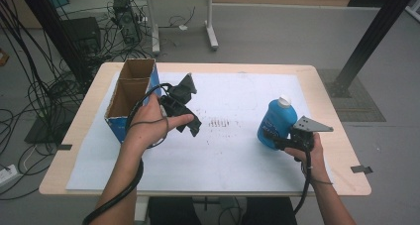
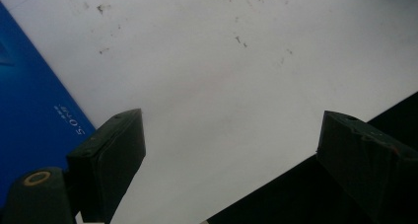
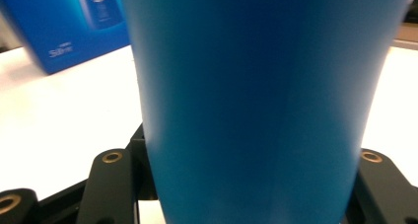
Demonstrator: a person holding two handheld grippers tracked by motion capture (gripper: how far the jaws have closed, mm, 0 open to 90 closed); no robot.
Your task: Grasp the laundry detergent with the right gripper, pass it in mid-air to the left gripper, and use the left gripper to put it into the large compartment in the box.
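Note:
A blue bottle (image 1: 276, 121) with a white cap (image 1: 284, 101) leans slightly over the right part of the white table cover (image 1: 233, 150). My right gripper (image 1: 272, 139) is shut on its lower body from the near side. In the right gripper view the bottle (image 3: 254, 86) stands between both jaws. My left gripper (image 1: 192, 106) is held just right of the blue cardboard box (image 1: 130, 93), whose top is open. Its jaws stand wide apart with nothing between them, over bare cover (image 2: 222, 86), and the box wall (image 2: 29, 115) is at the left.
The box (image 3: 74, 21) appears far off behind the bottle. Faint dark marks (image 1: 220, 122) dot the cover's middle. Beyond the far table edge are a desk's legs (image 1: 212, 36) and tangled cables (image 1: 44, 86). A black post (image 1: 366, 41) rises at the right.

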